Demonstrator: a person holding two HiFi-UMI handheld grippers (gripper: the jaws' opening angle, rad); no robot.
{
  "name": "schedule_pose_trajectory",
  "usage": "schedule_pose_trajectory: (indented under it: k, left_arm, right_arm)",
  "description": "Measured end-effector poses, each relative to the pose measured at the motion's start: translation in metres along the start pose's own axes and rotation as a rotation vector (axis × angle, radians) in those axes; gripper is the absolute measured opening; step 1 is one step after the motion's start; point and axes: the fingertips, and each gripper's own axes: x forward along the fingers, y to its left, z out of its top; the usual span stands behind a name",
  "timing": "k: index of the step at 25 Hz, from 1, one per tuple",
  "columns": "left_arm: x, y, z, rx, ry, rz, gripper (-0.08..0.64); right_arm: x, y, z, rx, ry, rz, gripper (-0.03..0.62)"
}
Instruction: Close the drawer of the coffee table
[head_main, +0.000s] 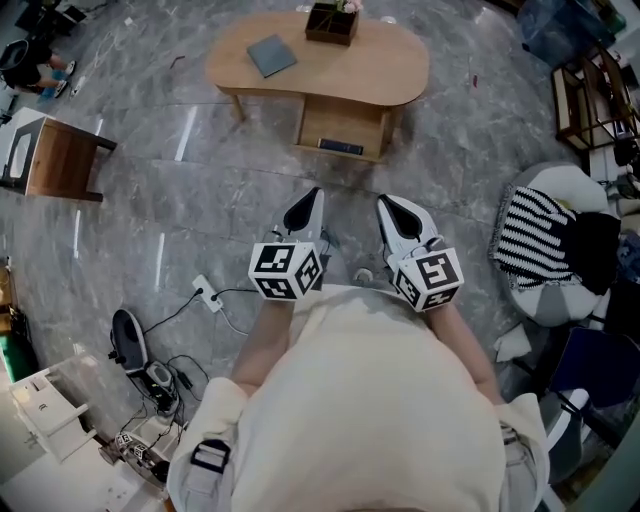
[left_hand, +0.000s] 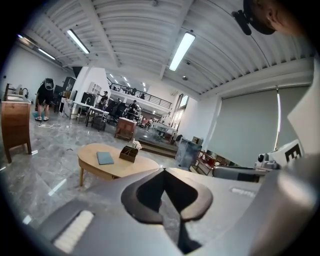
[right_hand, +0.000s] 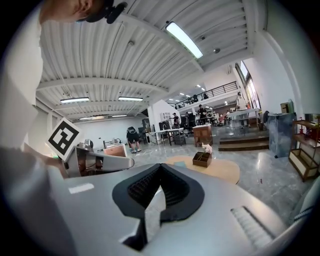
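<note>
The oval wooden coffee table (head_main: 390, 70) stands ahead of me on the grey marble floor. Its drawer (head_main: 342, 128) is pulled out toward me, with a dark flat item (head_main: 340, 147) lying in it. A blue book (head_main: 270, 55) and a dark box with flowers (head_main: 332, 22) sit on the tabletop. My left gripper (head_main: 311, 197) and right gripper (head_main: 386, 205) are side by side, well short of the drawer, both shut and empty. The left gripper view shows the closed left gripper (left_hand: 164, 171) with the table (left_hand: 112, 167) beyond it. The right gripper (right_hand: 160, 166) likewise faces the table (right_hand: 222, 171).
A small wooden side table (head_main: 62, 160) stands to the left. A white chair with a striped cushion (head_main: 532, 238) sits at right, and a dark shelf (head_main: 590, 100) stands behind it. A power strip with cables (head_main: 206, 293) and equipment (head_main: 140, 370) lie on the floor at left.
</note>
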Motion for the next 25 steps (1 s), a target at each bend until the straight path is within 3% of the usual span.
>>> schedule_pose_trajectory:
  k: [13,25]
  left_arm:
    - [0.100,0.087,0.059,0.005,0.050,-0.055,0.000]
    - [0.164,0.155,0.092,0.036,0.137,-0.128,0.000]
  right_arm:
    - [0.129,-0.053,0.045,0.008,0.008,-0.090,0.000]
    - [0.208,-0.084,0.069,0.019,0.026,-0.213,0.000]
